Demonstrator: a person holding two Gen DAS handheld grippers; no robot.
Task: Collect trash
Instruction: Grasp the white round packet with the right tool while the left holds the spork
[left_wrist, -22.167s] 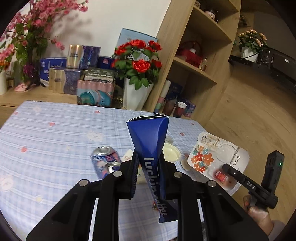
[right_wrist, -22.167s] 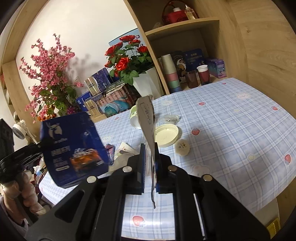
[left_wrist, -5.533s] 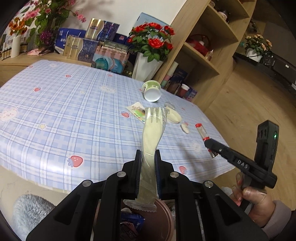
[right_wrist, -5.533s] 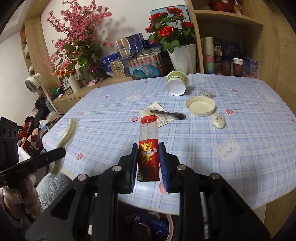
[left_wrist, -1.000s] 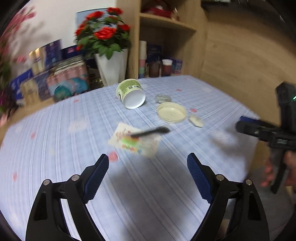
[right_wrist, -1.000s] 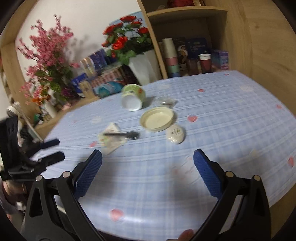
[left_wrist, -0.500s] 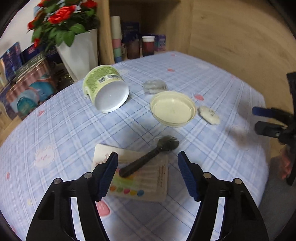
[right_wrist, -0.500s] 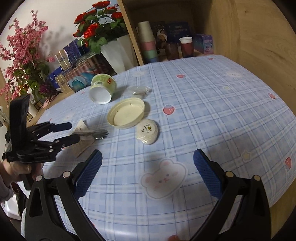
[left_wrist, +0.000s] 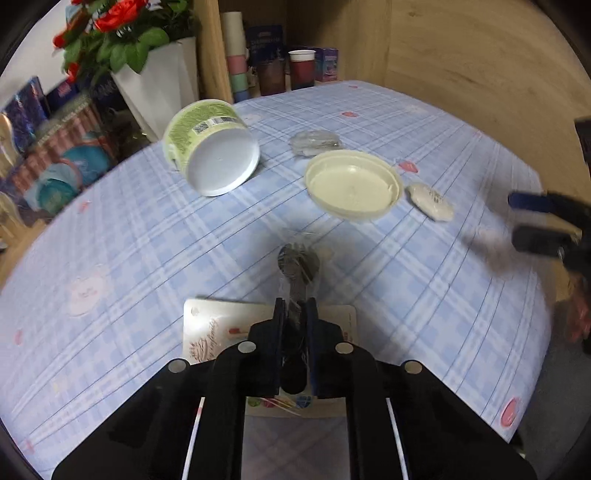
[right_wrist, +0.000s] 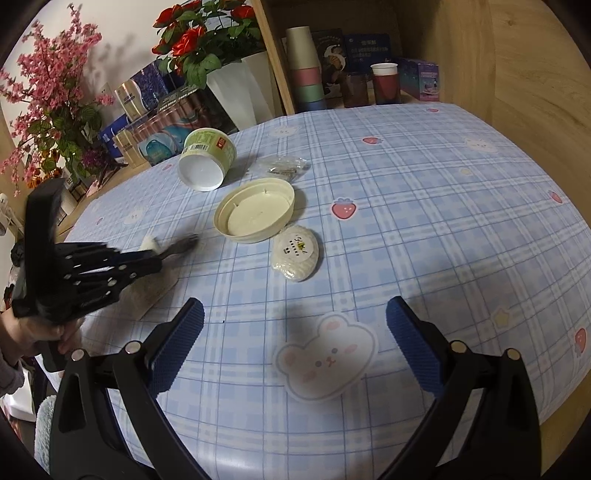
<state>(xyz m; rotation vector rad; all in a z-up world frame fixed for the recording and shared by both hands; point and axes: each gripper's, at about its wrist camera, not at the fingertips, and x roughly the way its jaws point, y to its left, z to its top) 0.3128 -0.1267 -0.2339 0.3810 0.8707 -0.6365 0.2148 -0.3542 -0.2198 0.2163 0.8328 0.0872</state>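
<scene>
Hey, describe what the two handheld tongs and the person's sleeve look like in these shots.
Both tongs are black plastic scissor-style frames with silver rivets at the pivots. The right tongs carry blue ribbed pads on angled arms. The left tongs have the same dark blue pads and thin white lines along their arms; from the right wrist view they sit on a boxy black handle. A grey sleeve cuff shows at the wrist.

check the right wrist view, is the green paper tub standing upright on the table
No, the green paper tub lies tipped on its side on the blue checked tablecloth, its white base facing the camera.

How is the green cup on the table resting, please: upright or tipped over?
Tipped over. The green cup lies on its side on the tablecloth, white base facing the cameras.
</scene>
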